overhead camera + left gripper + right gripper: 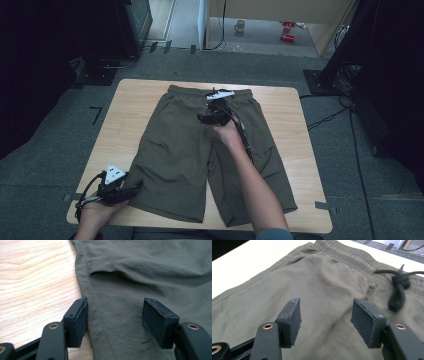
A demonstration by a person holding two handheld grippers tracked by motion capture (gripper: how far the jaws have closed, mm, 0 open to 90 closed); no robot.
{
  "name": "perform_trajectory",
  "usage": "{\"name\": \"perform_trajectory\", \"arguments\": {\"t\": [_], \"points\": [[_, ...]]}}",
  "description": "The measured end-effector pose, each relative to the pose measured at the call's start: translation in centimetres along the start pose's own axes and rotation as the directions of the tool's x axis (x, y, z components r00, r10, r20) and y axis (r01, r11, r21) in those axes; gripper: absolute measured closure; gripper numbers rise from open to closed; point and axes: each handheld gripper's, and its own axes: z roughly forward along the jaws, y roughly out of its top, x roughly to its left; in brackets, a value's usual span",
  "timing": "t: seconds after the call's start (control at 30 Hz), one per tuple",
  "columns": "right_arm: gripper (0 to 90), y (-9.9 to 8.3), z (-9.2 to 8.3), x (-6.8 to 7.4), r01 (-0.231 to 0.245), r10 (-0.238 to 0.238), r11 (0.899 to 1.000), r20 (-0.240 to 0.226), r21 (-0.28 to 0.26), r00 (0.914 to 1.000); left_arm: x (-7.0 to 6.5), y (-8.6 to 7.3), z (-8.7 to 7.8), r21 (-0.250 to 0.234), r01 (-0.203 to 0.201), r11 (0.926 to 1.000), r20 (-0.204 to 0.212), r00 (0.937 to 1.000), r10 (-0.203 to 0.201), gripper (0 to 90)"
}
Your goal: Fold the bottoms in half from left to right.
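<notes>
While olive shorts (200, 150) are lying flat mid-table (130, 95), right gripper (212, 116) is hovering near waistband, left gripper (131, 191) at near-left leg hem. Left gripper view: jaws gaping, straddling side seam (96, 307), nothing pinched. Right gripper view: jaws gaping over fabric beside drawstring (398, 287). Likely folding start; next, closing on cloth.

Black jaws with flat dark pads (78, 320) and brass rivets are seen on both grippers – a grey three-cornered plate (114, 174) behind the left jaws, black cables trailing, a grey-blue sleeve (272, 234) worn.
</notes>
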Motion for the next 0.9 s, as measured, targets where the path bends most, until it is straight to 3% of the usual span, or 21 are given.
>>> {"name": "perform_trajectory", "arguments": {"t": [0.2,0.3,0.5,0.9], "points": [[40.0,0.8,1.9,1.1,-0.001,0.002,1.000,-0.009,0.009,1.0000,0.0,0.0,-0.2,0.005,0.011,0.9999,0.012,0.9999,-0.011,45.8],[39.2,1.0,2.8,1.5,0.003,-0.003,1.000,-0.017,-0.016,0.9999,-0.1,0.0,-0.4,0.014,0.013,0.9998,0.017,0.9998,-0.013,48.4],[37.0,1.5,4.5,2.3,0.000,0.000,1.000,-0.028,0.002,0.9996,-0.2,0.0,-0.6,0.025,0.028,0.9993,0.035,0.9990,-0.029,55.2],[31.0,3.0,8.4,4.4,0.011,-0.010,0.999,-0.030,0.035,0.9995,-0.4,-0.2,-0.8,0.029,0.016,0.9995,0.051,0.9985,-0.018,56.2]]}}
